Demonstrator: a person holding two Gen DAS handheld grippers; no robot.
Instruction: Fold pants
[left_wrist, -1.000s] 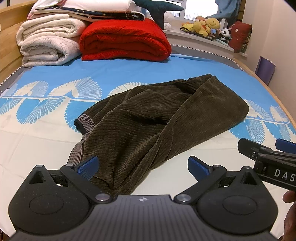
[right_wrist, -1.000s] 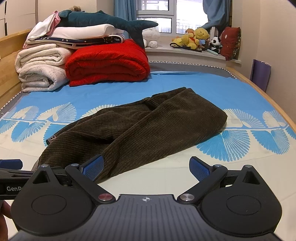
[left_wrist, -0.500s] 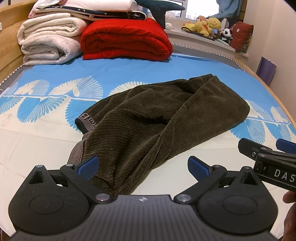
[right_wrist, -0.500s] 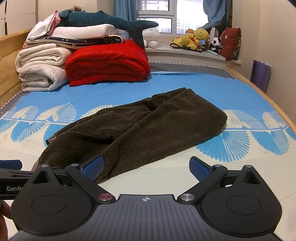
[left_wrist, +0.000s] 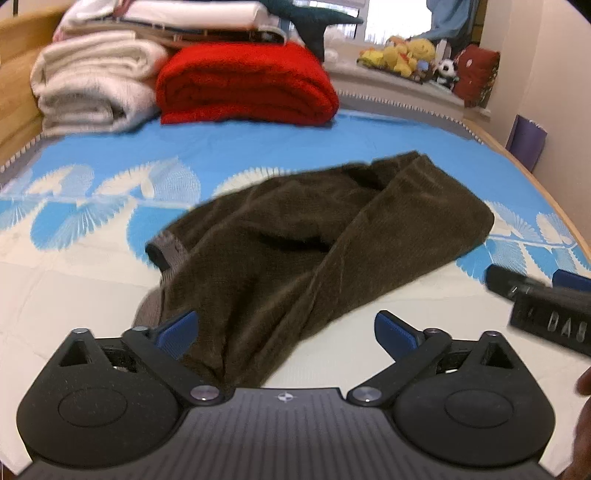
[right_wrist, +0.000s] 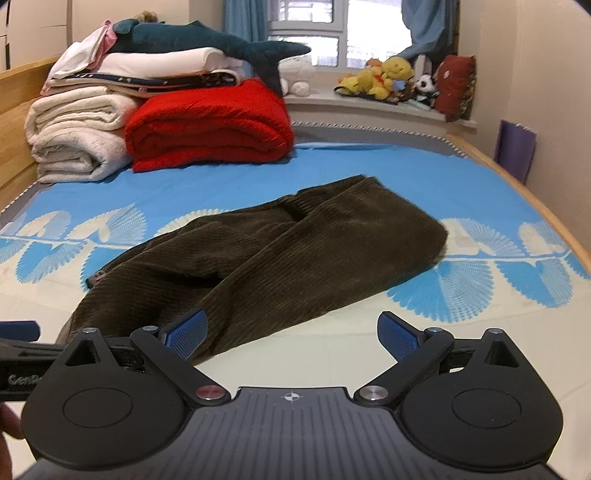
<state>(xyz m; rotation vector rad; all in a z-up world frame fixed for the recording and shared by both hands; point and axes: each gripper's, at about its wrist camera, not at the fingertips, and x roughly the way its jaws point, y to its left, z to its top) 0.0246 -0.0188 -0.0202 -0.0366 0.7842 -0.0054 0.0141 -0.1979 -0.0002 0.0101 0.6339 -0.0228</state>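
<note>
**Currently: approach stage, pants not yet gripped**

Left wrist view: the left gripper hovers over the near end of the brown pants, which lie crumpled on the bed sheet. Its jaws stand wide, having just narrowed slightly; cloth lies below them, unpinched. Only this view shows the grey waistband.

Right wrist view: the right gripper is likewise spread, just narrowed, and empty. This view shows the far fold more clearly.

Next move, as judged: spread the garment flat before folding.
</note>
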